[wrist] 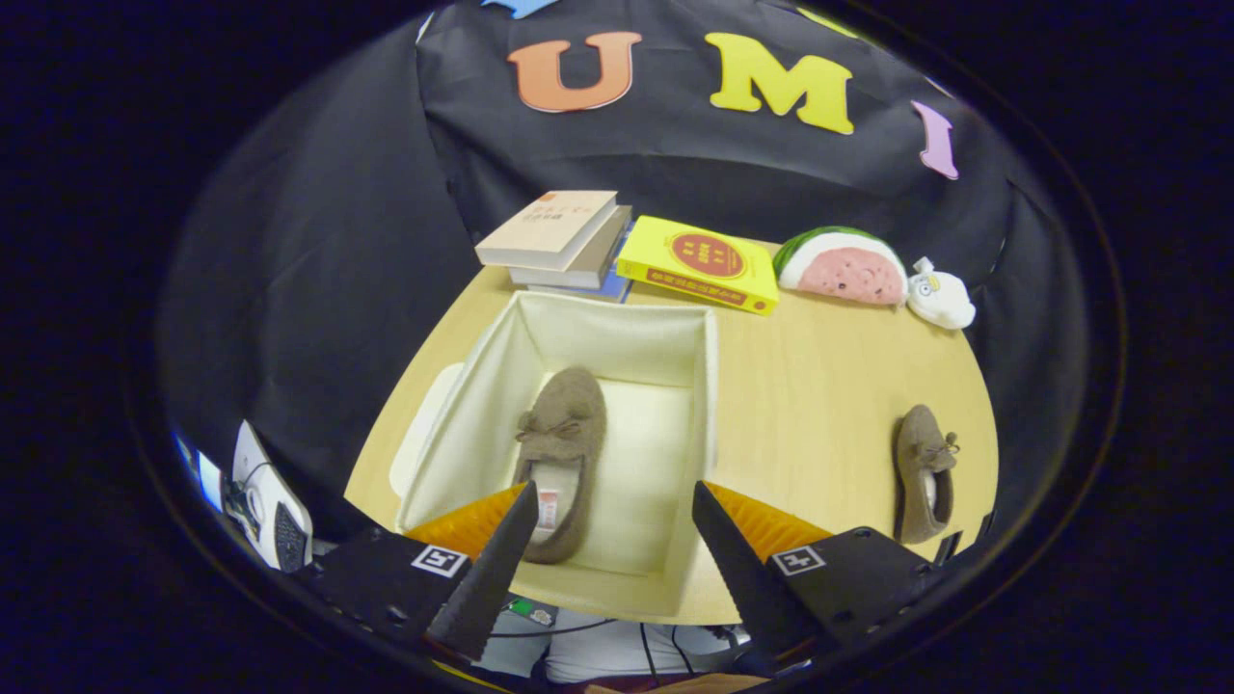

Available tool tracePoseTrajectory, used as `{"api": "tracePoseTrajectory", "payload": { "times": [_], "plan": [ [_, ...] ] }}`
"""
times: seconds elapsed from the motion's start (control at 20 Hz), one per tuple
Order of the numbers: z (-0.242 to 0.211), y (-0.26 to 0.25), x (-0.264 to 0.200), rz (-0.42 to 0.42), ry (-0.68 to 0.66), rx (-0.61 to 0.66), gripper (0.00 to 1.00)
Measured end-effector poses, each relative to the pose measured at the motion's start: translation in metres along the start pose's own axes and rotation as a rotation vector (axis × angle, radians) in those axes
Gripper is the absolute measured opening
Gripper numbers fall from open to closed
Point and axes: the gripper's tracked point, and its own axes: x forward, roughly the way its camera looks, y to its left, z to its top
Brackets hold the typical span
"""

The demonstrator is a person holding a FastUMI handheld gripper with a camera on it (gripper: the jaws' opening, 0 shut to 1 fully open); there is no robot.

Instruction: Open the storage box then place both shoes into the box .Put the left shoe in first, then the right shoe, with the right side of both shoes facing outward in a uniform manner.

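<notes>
Tongs (611,501) hung wide apart, empty, over the open box (709,386); one shoe (569,434) lay inside, the other (923,472) waited on the table (819,386), right.

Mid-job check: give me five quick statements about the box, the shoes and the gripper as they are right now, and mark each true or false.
1. The box is open, with one shoe lying inside it. True.
2. The second shoe is also in the box. False: it lies on the table, off to the side of the box.
3. The gripper is shut on a shoe. False: its fingers are spread apart and hold nothing.
4. Books are stacked beyond the box. True.
5. The watermelon plush sits inside the box. False: it rests on the table near the back wall, beside a small white plush.
</notes>
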Motion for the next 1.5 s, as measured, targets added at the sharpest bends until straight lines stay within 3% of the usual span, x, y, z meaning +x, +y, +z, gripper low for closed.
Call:
{"api": "tracePoseTrajectory", "payload": {
  "times": [0.45, 0.95, 1.2, 1.4, 1.5],
  "plan": [
    [-0.013, -0.165, -0.036, -0.079, -0.057, 0.085, 0.97],
    [-0.073, -0.364, 0.003, -0.171, 0.088, 0.223, 0.95],
    [-0.09, -0.421, 0.028, -0.192, 0.158, 0.259, 0.87],
    [-0.101, -0.441, 0.057, -0.189, 0.223, 0.25, 0.6],
    [-0.101, -0.443, 0.069, -0.175, 0.249, 0.246, 0.58]
  ]
}}
